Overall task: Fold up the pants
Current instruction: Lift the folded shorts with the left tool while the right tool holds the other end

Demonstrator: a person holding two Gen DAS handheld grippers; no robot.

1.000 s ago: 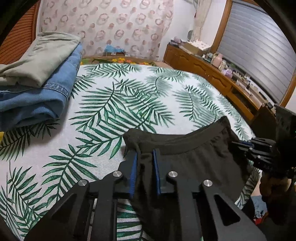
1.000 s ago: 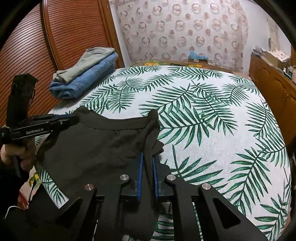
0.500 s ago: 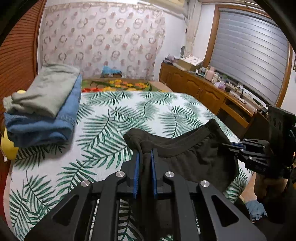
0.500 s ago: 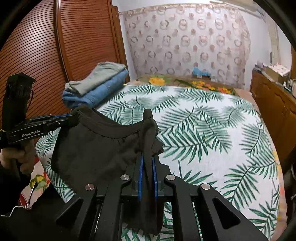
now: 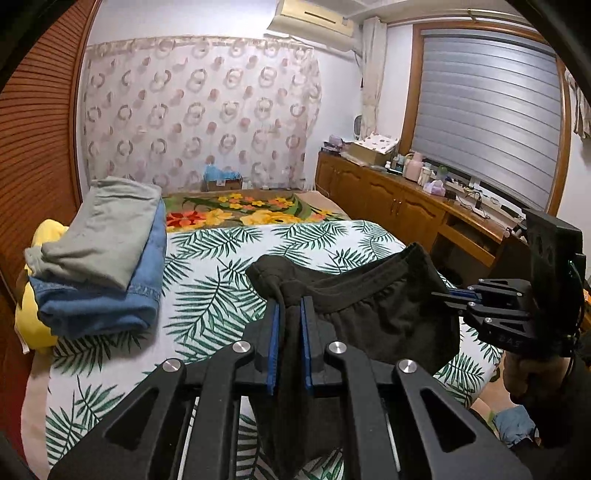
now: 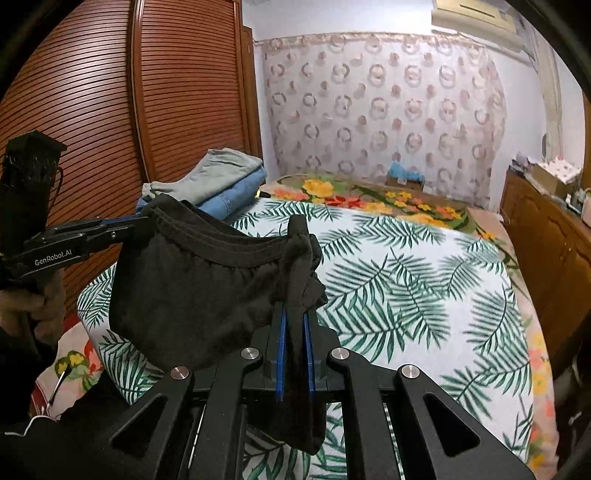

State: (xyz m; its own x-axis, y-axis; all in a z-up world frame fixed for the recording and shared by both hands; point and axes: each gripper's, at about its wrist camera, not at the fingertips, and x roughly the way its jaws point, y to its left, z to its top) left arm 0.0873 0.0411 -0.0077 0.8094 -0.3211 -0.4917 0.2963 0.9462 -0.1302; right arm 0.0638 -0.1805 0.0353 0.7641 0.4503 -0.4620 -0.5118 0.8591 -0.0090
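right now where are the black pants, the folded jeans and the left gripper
black pants (image 5: 388, 317), left wrist view, front panel under waistband
folded jeans (image 5: 92, 306), left wrist view, top fold
left gripper (image 5: 289, 306), left wrist view, between fingertips

A bed under a white cover printed with green palm fronds (image 5: 221, 266) fills the room; a ribbed reddish-brown wooden wardrobe (image 6: 166, 103) stands left; a sheer curtain with ring patterns (image 5: 199, 125) hangs behind; a long brown wooden sideboard (image 5: 399, 206) runs beneath a grey slatted window blind (image 5: 487, 122); a cream wall air conditioner (image 5: 314, 18) sits high.

The room is evenly, softly lit; shadows are weak. Straight lines are bent by fisheye distortion, corners are vignetted black, and slight blur is seen.
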